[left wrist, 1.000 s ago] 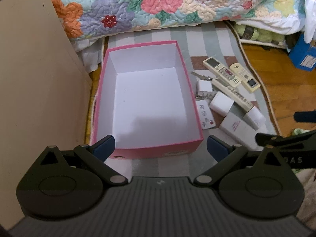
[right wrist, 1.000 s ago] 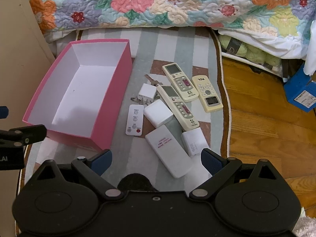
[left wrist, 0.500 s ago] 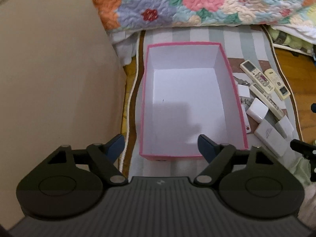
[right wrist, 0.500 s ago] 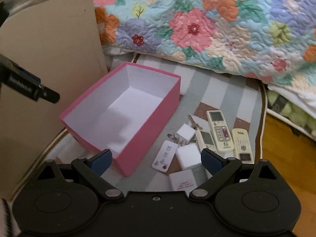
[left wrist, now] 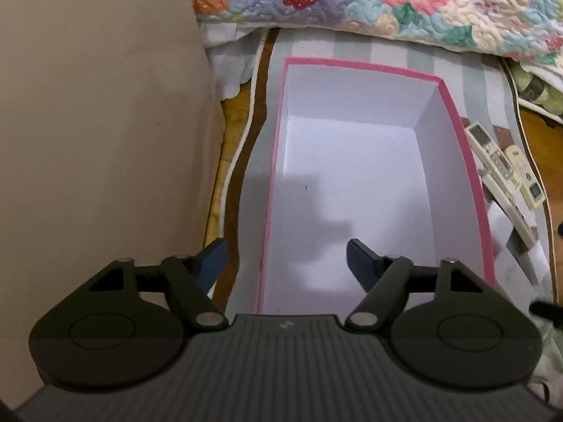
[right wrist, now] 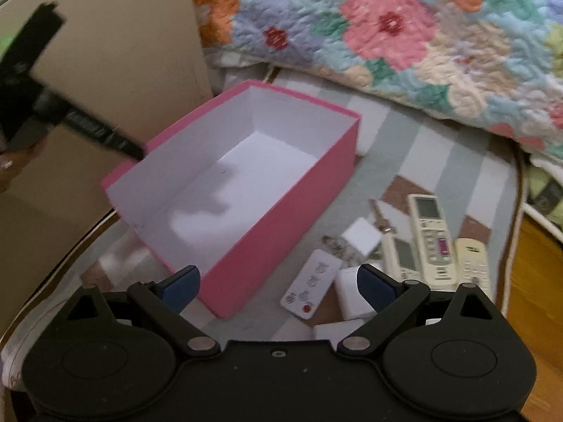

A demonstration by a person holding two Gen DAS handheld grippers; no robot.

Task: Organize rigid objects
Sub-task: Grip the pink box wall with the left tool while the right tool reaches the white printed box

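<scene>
An empty pink box [left wrist: 454,112] with a white inside stands on a striped rug; it also shows in the right wrist view [right wrist: 302,190]. My left gripper [left wrist: 286,260] is open and empty above the box's near left wall. My right gripper [right wrist: 278,286] is open and empty above the box's near right corner. Right of the box lie cream remotes [right wrist: 431,235], a small white remote with a red button [right wrist: 311,288], white chargers [right wrist: 362,235] and keys. The remotes also show in the left wrist view [left wrist: 492,156].
A tan cardboard panel [left wrist: 98,123] stands close on the left of the box. A floral quilt [right wrist: 404,31] hangs at the back. Wooden floor [right wrist: 542,288] lies right of the rug's edge. The left gripper's body [right wrist: 42,105] shows blurred at left.
Both grippers have swung left and closer to the box. The left one now looks down over the box's left wall; the right one has tilted toward the box and the loose items slid right in view.
</scene>
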